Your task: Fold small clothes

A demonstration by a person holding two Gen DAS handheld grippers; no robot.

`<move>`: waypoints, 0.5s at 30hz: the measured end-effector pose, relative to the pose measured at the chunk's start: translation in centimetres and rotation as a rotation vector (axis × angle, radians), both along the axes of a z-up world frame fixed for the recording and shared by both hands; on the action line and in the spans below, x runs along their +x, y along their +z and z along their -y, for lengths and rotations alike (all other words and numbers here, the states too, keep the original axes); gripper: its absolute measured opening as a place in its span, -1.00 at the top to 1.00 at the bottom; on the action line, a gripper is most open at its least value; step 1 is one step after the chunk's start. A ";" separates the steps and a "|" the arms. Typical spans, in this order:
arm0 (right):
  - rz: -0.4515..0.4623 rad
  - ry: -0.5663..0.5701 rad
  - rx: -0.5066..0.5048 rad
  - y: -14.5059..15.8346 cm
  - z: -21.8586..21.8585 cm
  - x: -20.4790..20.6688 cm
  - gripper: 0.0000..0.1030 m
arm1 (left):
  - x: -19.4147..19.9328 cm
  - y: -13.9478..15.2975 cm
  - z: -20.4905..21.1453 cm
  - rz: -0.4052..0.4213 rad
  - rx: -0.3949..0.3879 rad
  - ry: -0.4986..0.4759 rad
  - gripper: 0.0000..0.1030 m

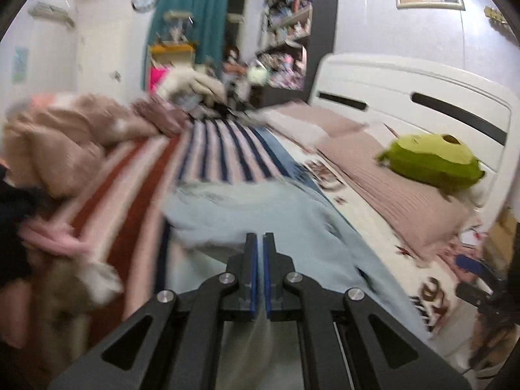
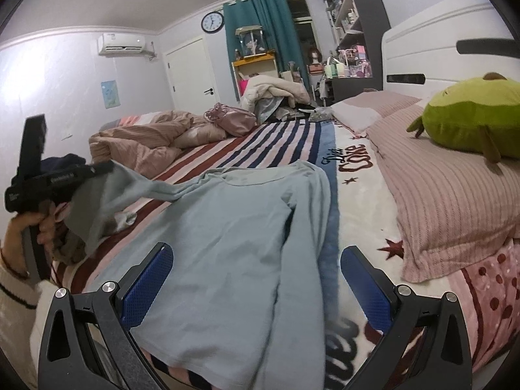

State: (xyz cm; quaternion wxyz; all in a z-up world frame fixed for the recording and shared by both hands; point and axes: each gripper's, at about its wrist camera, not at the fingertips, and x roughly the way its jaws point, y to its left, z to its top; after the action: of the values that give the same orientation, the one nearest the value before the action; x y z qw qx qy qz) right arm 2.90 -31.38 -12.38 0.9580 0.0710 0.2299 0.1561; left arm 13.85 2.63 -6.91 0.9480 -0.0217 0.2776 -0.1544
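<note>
A light blue long-sleeved top (image 2: pixel 234 227) lies spread on the striped bed blanket (image 2: pixel 260 146). In the right wrist view my left gripper (image 2: pixel 97 170) is at the far left, shut on one sleeve (image 2: pixel 136 188) of the top and holding it lifted off the bed. In the blurred left wrist view its jaws (image 1: pixel 260 243) are closed with the blue cloth (image 1: pixel 247 214) running between and under them. My right gripper (image 2: pixel 256 279) is open and empty, hovering over the lower body of the top.
A green plush toy (image 2: pixel 468 120) lies on pink pillows (image 2: pixel 438 195) at the right by the white headboard (image 2: pixel 432 39). A crumpled beige duvet (image 2: pixel 143 143) and a pink bag (image 2: pixel 234 118) lie at the far left of the bed.
</note>
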 end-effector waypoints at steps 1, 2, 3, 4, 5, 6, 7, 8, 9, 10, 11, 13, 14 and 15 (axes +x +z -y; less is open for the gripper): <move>-0.005 -0.005 0.004 -0.2 0.4 0.0 -0.99 | 0.3 -0.8 0.7 -0.026 -0.011 -0.018 0.97; -0.009 -0.009 0.008 -0.3 0.6 0.1 -0.99 | 0.5 -2.0 1.6 -0.060 -0.023 -0.044 0.97; -0.016 -0.012 0.013 -0.4 0.9 0.2 -0.99 | 0.6 -3.1 2.3 -0.084 -0.033 -0.056 0.97; -0.025 -0.012 0.018 -0.7 1.2 0.4 -0.99 | 0.7 -4.0 2.9 -0.108 -0.040 -0.061 0.97; -0.037 -0.010 0.022 -1.0 1.3 0.5 -0.99 | 0.9 -5.0 3.3 -0.139 -0.050 -0.065 0.96; -0.049 -0.006 0.025 -1.2 1.4 0.7 -0.99 | 0.9 -6.3 3.5 -0.171 -0.064 -0.066 0.95; -0.064 -0.003 0.027 -1.3 1.4 0.9 -0.99 | 0.8 -7.0 3.5 -0.189 -0.072 -0.065 0.95; -0.085 0.013 0.036 -1.5 1.3 1.2 -0.99 | 0.6 -7.8 3.5 -0.208 -0.077 -0.064 0.94; -0.100 0.036 0.048 -1.7 1.1 1.5 -0.99 | 0.3 -8.4 3.5 -0.215 -0.078 -0.064 0.91; -0.114 0.065 0.064 -1.8 0.9 1.7 -0.99 | 0.0 -8.8 3.3 -0.217 -0.071 -0.060 0.77; -0.123 0.104 0.083 -1.9 0.5 2.0 -0.99 | -0.3 -8.9 3.1 -0.212 -0.059 -0.056 0.58; -0.129 0.162 0.088 -1.9 -0.6 2.6 -0.99 | -1.5 -8.5 2.0 -0.177 -0.025 -0.035 0.23; -0.129 0.183 0.070 -1.8 -1.6 2.9 -0.99 | -1.9 -8.3 1.6 -0.160 -0.008 -0.022 0.06; -0.127 0.200 0.049 -1.7 -2.6 3.2 -0.98 | -2.4 -7.9 0.8 -0.138 0.012 -0.003 0.02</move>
State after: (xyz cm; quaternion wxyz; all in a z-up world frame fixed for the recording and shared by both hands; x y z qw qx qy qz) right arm 6.11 -28.79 -14.11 0.9192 0.0809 0.2921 0.2514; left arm 11.40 1.85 -14.79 0.9265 -0.0261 0.3432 -0.1521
